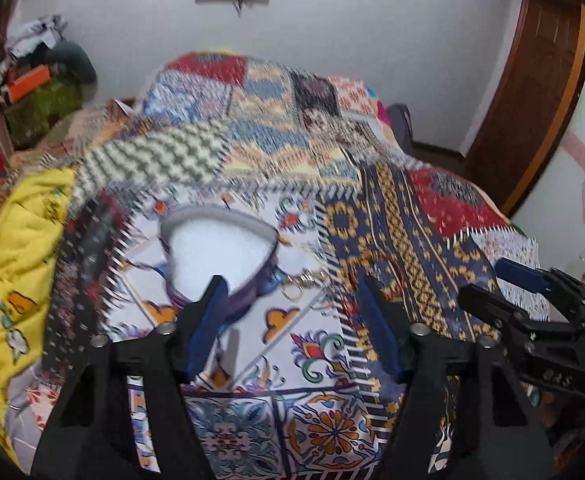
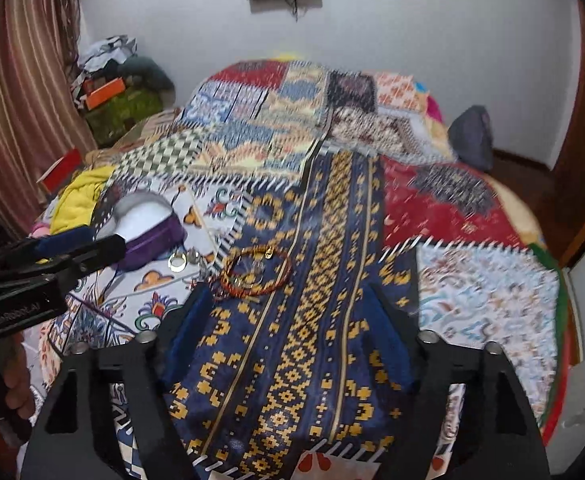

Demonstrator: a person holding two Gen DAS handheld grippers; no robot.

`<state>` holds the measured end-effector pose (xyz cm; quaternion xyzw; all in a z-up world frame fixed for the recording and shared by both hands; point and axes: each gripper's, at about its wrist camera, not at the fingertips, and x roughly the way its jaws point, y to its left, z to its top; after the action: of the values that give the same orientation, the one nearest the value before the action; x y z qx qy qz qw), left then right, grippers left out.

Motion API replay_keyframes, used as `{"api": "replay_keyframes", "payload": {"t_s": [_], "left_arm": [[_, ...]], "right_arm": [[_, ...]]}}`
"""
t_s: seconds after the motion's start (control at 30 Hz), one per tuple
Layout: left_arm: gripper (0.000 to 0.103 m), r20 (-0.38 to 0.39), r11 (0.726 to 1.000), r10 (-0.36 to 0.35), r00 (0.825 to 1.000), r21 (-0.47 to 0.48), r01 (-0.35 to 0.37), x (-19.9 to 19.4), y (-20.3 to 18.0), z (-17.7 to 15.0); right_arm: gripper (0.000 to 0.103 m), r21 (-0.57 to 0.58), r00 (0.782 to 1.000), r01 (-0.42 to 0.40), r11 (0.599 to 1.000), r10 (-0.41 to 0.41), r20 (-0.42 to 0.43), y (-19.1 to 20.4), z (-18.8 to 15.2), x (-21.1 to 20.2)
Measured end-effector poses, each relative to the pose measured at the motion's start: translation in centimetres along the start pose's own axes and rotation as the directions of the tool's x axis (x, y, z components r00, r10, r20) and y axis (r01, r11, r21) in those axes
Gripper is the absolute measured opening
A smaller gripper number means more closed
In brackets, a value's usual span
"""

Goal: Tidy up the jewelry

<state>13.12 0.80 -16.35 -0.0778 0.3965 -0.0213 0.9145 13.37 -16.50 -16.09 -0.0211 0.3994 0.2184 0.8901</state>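
Note:
A heart-shaped purple box [image 1: 220,252] with a white lining lies open on the patchwork bedspread [image 1: 304,360]. It also shows at the left in the right wrist view as the purple box [image 2: 148,228]. Small gold rings [image 1: 298,284] lie just right of it. A red-orange bangle set [image 2: 258,270] rests on the blue-and-yellow patch, with a shiny ring [image 2: 177,261] to its left. My left gripper [image 1: 288,296] is open just short of the box and rings. My right gripper [image 2: 288,304] is open, nothing between its fingers, its left finger close to the bangles.
The bed fills both views. A yellow quilt [image 1: 24,240] is bunched at its left edge. Clutter and a striped curtain [image 2: 16,92] stand at the far left, a wooden door [image 1: 532,92] at the right. A grey cushion [image 2: 472,136] sits at the bed's far right corner.

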Motion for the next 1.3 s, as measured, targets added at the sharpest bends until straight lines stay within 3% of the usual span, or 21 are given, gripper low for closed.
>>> {"api": "replay_keyframes", "payload": {"t_s": [0.2,0.5,0.67,0.83,1.07,1.27,1.3], "left_arm": [[0.032,-0.083,0.999,-0.054,0.995,-0.004,0.054,2.7,-0.2,-0.7],[0.031,-0.117,0.999,-0.04,0.992,-0.017,0.039,5.4,0.7,-0.1],[0.022,-0.169,0.996,-0.083,0.982,-0.041,0.078,7.2,1.4,-0.3],[0.018,-0.174,0.995,-0.102,0.979,-0.04,0.097,7.8,2.0,-0.2],[0.016,-0.167,0.997,-0.074,0.983,0.01,0.077,8.6,1.4,-0.1],[0.016,-0.152,0.997,-0.057,0.987,0.043,0.064,9.1,1.0,-0.3],[0.012,-0.149,0.997,-0.052,0.987,0.049,0.06,9.1,0.9,-0.3]], "right_arm": [[0.057,0.025,0.997,-0.051,0.998,0.052,-0.053,-0.6,-0.2,1.8],[0.049,-0.005,0.991,-0.09,0.996,0.089,-0.099,-0.6,0.2,3.8],[0.047,-0.005,0.988,-0.104,0.995,0.103,-0.117,-1.1,1.0,5.2],[0.04,-0.002,0.983,-0.108,0.994,0.107,-0.148,-1.9,2.0,6.9],[0.029,-0.038,0.976,-0.092,0.995,0.082,-0.202,-1.4,2.2,9.2],[0.027,-0.068,0.976,-0.081,0.994,0.065,-0.21,-1.1,2.0,9.8],[0.025,-0.063,0.976,-0.081,0.995,0.066,-0.208,-1.3,2.0,9.9]]}}
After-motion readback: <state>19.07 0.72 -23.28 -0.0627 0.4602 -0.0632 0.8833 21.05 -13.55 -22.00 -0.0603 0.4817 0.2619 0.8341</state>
